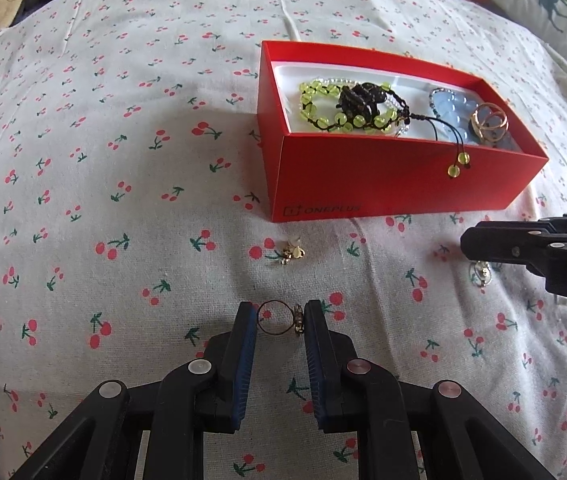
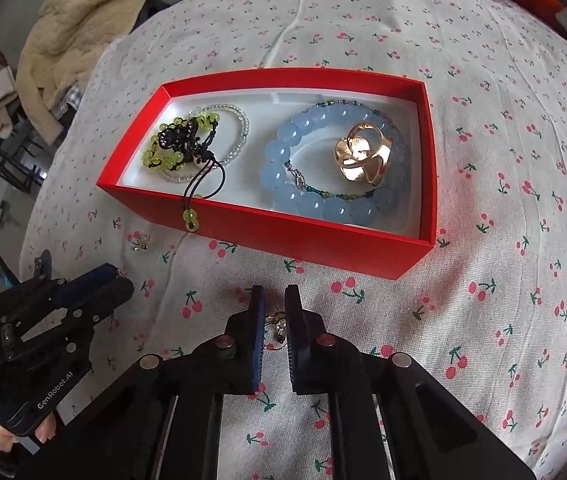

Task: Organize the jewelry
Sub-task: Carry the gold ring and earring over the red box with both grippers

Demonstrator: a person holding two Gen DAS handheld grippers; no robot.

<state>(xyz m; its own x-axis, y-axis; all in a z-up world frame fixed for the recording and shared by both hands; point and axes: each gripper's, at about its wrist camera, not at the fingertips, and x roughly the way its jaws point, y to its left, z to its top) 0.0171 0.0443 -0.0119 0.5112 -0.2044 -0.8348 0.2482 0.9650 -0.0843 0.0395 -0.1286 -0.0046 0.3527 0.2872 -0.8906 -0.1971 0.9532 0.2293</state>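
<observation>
Between the pads of the left gripper (image 1: 281,317) sits a thin dark ring (image 1: 276,317) with a small ornament on one side; the pads press it from both sides, so this tool is clamped on the ring just above the cherry-print sheet (image 1: 123,160). Ahead of its tips a small gold earring (image 1: 293,254) lies loose on the cloth, and beyond that stands the near wall of the red box (image 1: 395,184). To the left of this tool the sheet runs wide and flat with nothing on it.

Off to its right, the right gripper (image 2: 274,304) points down at the sheet with its jaws nearly together around a small gold and silver trinket (image 2: 277,322); whether the pads actually pinch it I cannot tell. The box's near edge lies just ahead of those tips, with a strip of bare cloth between.

Inside the open box, on its white liner, a green bead bracelet (image 2: 171,156) with a dark knotted cord lies at the left end, its tassel hanging over the near wall. A blue bead bracelet (image 2: 311,200) fills the right end, with a gold ring (image 2: 363,156) resting on it.
</observation>
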